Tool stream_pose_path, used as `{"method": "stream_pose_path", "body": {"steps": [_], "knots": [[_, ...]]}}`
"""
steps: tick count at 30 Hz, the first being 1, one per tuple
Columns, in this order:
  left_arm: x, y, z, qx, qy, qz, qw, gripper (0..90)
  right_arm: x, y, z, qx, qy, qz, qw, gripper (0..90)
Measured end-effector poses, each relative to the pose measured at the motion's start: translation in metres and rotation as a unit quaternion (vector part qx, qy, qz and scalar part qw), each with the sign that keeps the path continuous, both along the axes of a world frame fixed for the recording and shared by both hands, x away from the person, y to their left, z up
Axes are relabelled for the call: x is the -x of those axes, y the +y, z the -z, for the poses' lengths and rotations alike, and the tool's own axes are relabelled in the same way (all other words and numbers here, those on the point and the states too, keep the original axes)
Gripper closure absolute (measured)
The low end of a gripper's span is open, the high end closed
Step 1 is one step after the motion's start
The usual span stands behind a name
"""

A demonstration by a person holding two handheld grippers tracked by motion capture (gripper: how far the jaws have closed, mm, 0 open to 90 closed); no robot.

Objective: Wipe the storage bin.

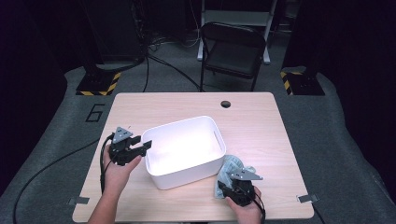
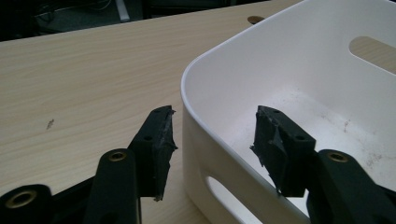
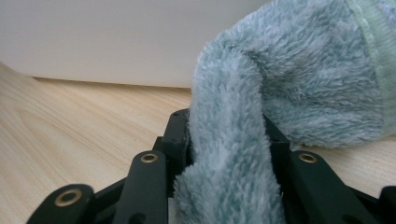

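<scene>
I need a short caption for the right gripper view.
Right gripper shut on a fluffy teal cloth beside the white bin.

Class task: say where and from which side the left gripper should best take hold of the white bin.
Probably the near rim of the white bin: the left gripper straddles that thin upright wall, one jaw outside, one inside. Come from the bin's left side, above the handle slot.

Premises: a lab or recording studio. Evidence: dark curtained surround; grey floor mat bearing a "6" [image 1: 95,113] at left; hazard-striped stand bases [image 1: 98,85] at upper left and right; cables [image 1: 168,65] across the floor; folding chair [image 1: 232,51] behind the table [image 1: 261,116].
</scene>
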State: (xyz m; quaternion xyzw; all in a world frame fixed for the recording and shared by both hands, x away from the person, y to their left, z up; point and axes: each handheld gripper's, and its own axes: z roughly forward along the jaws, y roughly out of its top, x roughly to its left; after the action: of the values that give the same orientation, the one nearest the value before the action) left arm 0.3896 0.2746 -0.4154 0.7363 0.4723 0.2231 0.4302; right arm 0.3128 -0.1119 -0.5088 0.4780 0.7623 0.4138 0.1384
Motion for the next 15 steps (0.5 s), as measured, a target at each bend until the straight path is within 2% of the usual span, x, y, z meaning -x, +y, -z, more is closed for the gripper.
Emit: {"method": "stream_pose_path", "body": {"steps": [3, 6, 10, 13, 15], "knots": [[-0.0042, -0.0031, 0.0019, -0.013, -0.001, 0.012, 0.9999, 50.2, 0.0002, -0.0012, -0.0016, -0.003, 0.001, 0.002, 1.0, 64.4], [-0.0047, -0.0052, 0.0034, -0.025, -0.005, 0.01, 0.9996, 50.8, -0.0012, -0.0015, -0.0025, -0.004, -0.005, -0.003, 1.0, 64.5], [-0.0037, -0.0054, 0.0047, -0.016, -0.005, 0.002, 0.9999, 52.8, -0.0023, -0.0017, -0.0041, -0.006, -0.003, -0.001, 1.0, 64.5], [0.0, -0.0055, 0.0036, -0.017, 0.0, 0.008, 0.9998, 52.5, -0.0032, -0.0027, -0.0052, -0.008, -0.008, 0.002, 0.9999, 64.4], [0.0032, -0.0056, 0.0042, -0.008, 0.001, 0.006, 0.9999, 52.0, -0.0034, -0.0034, -0.0065, -0.013, -0.01, 0.001, 0.9999, 64.4]]}}
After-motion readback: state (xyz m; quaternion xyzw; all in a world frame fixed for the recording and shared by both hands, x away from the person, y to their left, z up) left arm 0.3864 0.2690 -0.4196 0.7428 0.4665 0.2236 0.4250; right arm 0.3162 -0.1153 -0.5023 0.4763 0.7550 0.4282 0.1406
